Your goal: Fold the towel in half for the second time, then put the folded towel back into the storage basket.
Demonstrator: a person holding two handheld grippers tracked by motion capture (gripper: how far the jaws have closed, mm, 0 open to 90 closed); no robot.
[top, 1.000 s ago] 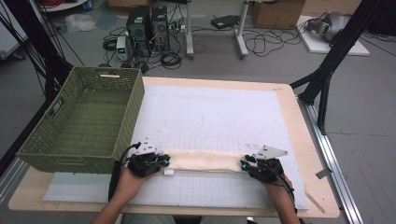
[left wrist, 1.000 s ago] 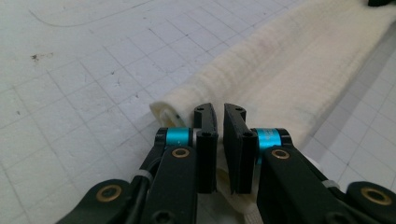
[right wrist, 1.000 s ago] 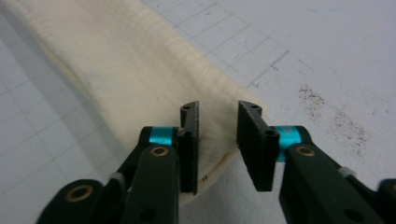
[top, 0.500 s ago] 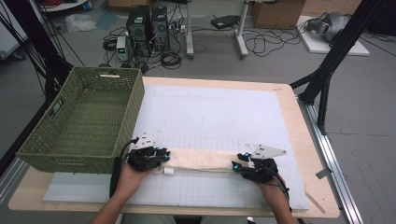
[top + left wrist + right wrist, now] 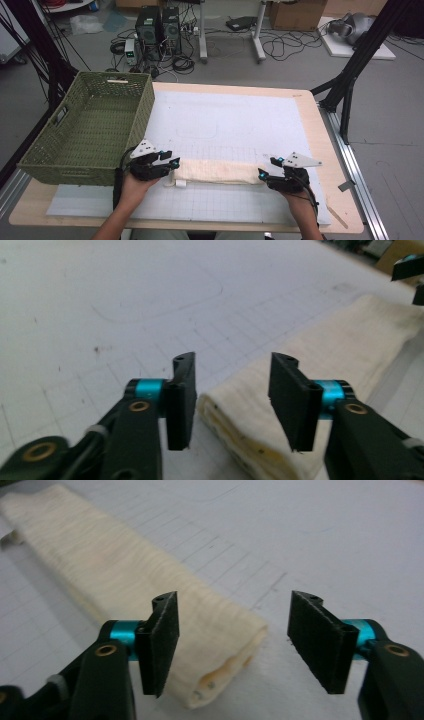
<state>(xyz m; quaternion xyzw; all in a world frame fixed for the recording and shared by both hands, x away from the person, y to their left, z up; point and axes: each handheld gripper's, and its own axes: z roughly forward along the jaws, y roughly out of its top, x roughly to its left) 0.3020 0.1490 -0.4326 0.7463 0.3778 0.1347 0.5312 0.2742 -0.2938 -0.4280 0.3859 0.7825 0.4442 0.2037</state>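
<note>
A folded cream towel (image 5: 215, 171) lies as a long strip across the white gridded mat (image 5: 235, 125) near the table's front. My left gripper (image 5: 167, 164) sits at its left end and my right gripper (image 5: 265, 172) at its right end. In the left gripper view the jaws (image 5: 232, 400) stand open and have just been opening; the towel's end (image 5: 250, 415) lies between them, unpressed. In the right gripper view the jaws (image 5: 235, 642) are likewise open after just opening. There the towel's folded end (image 5: 220, 640) rests on the mat between them, close to the left pad (image 5: 162, 640).
A green woven basket (image 5: 142, 107) stands at the table's left, just behind my left hand. The wooden table edge (image 5: 340, 220) runs close in front of both hands. Computers and cables lie on the floor beyond the table. Black frame legs stand at both sides.
Both grippers' jaws have spread apart and let go of the towel's ends. The towel now lies flat on the mat. Neither hand has shifted much.
</note>
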